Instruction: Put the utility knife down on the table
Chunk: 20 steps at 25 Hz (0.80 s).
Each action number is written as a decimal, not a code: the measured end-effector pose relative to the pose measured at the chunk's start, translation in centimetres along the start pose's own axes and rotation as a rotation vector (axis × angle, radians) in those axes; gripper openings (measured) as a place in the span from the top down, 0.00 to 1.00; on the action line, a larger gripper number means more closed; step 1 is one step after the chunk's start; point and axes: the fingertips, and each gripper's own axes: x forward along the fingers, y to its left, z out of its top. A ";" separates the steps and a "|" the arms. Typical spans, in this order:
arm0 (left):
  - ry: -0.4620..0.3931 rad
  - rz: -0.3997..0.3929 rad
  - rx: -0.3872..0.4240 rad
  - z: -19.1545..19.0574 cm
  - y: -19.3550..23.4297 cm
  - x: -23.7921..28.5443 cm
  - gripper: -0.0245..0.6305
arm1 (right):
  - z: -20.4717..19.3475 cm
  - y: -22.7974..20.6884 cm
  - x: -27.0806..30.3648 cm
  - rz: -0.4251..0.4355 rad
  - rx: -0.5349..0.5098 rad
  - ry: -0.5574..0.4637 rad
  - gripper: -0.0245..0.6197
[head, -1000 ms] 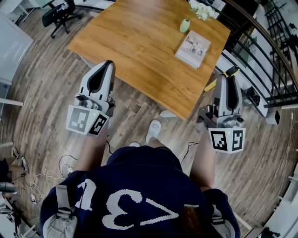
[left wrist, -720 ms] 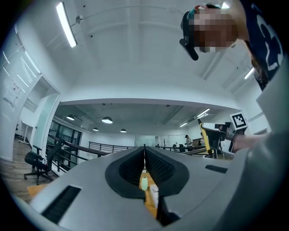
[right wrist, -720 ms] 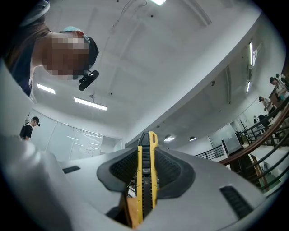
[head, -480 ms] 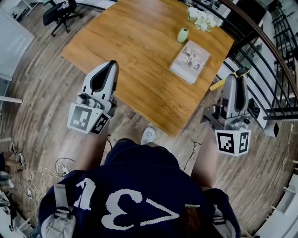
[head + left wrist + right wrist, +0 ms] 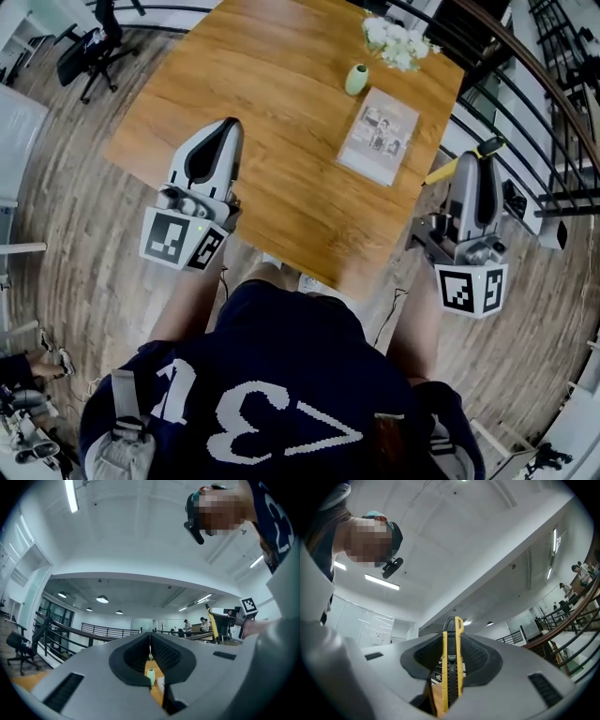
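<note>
A yellow and black utility knife (image 5: 451, 677) stands clamped between the pads of my right gripper (image 5: 452, 634), its tip poking out past the fingertips. In the head view the knife (image 5: 441, 173) sticks out sideways from the right gripper (image 5: 472, 157), which hangs over the floor just off the right edge of the wooden table (image 5: 281, 94). My left gripper (image 5: 225, 127) reaches over the table's near left edge. Seen in its own view, the left gripper (image 5: 150, 637) is shut with nothing in it.
A book (image 5: 379, 134) lies on the table's right part, with a small green vase (image 5: 356, 80) and white flowers (image 5: 394, 37) behind it. A black railing (image 5: 525, 103) runs close along the right. An office chair (image 5: 80, 52) stands at the far left.
The person has stepped up to the table, which now lies closer in the head view. Both grippers moved forward; the left one now hangs over the tabletop. The knife stays gripped.
</note>
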 end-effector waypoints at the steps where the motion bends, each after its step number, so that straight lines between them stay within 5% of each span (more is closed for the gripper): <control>1: -0.001 -0.021 -0.003 -0.1 0.6 0.9 0.94 | -0.2 -0.1 0.6 -0.017 -0.006 -0.004 0.77; 9: 0.010 -0.142 -0.033 -1.9 5.1 6.3 0.94 | -3.4 0.1 4.7 -0.111 -0.029 -0.003 0.77; 20: 0.059 -0.182 -0.092 -5.4 6.7 9.3 0.94 | -7.0 -0.5 7.1 -0.147 -0.020 0.073 0.77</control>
